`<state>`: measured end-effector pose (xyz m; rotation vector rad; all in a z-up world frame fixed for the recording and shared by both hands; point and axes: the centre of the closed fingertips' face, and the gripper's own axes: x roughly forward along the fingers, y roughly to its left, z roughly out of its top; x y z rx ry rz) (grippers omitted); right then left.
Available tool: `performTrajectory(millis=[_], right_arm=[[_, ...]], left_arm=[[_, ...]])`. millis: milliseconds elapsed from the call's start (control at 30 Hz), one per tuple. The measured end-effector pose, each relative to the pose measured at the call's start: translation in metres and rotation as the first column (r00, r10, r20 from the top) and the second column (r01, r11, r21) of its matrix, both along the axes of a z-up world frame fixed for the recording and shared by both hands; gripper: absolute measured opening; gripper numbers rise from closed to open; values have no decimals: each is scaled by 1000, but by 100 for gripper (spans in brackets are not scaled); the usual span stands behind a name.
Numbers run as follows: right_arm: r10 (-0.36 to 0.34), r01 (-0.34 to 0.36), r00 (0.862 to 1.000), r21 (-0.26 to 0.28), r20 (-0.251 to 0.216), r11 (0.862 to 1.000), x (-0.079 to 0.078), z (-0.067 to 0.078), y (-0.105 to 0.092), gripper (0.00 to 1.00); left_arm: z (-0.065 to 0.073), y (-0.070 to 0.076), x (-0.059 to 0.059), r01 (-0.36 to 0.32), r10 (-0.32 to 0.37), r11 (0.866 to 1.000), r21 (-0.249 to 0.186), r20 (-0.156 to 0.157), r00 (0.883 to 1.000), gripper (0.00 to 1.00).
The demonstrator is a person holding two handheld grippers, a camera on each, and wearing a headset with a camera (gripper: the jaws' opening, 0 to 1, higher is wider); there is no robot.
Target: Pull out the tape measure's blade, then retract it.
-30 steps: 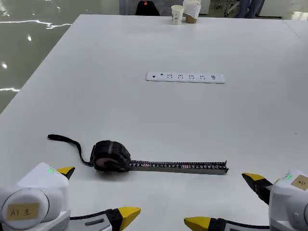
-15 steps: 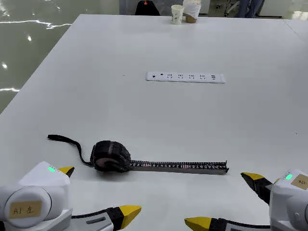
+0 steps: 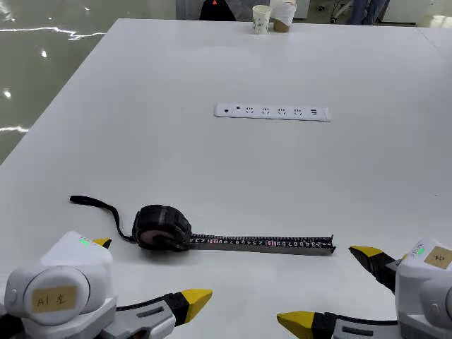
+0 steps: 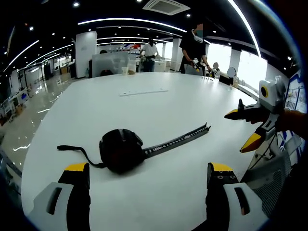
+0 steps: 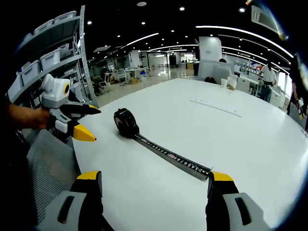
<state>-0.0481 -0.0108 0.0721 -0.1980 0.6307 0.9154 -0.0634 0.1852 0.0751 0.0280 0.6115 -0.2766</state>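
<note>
The tape measure case (image 3: 162, 228) is showing black with a dull pink face; its blade (image 3: 261, 244) is running dark with fine white graduations and red numerals; the strap (image 3: 99, 208) is showing black. The left gripper (image 3: 148, 272) and right gripper (image 3: 328, 286) are wearing white bodies, black jaws and yellow tips. The table (image 3: 247, 162) and power strip (image 3: 272, 112) are reading white, the strip's sockets dark

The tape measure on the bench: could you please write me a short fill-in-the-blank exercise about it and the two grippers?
1. The tape measure lies on the white table with its blade pulled ____.
2. The left gripper and the right gripper each have their jaws ____, gripping nothing.
3. The strap trailing from the tape measure is ____ in colour.

Missing words: out; open; black.
</note>
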Motion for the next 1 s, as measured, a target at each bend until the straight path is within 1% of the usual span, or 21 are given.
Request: performTrajectory(millis=[233,467,700,767,900,1000], right_arm=[[44,-43,999,-31,3,999,7,-6,-2,87],[82,-81,997,-52,6,995,14,-11,-7,82],[138,-135,990,-80,21,988,20,-15,-11,74],[145,-144,989,-85,15,986,21,-17,-12,73],[177,-174,984,-104,18,979,23,-21,-14,70],[195,-192,981,-119,17,974,26,-23,-16,68]], left_arm=[[-3,1,7,-27,27,1000,4,2,1000,99],[-7,4,14,-56,56,998,-5,0,998,99],[-9,9,24,-97,97,995,-24,4,995,99],[-8,8,26,-106,106,994,-36,10,994,99],[-10,9,31,-117,118,993,-29,17,993,99],[-13,10,35,-126,126,992,-26,16,992,99]])
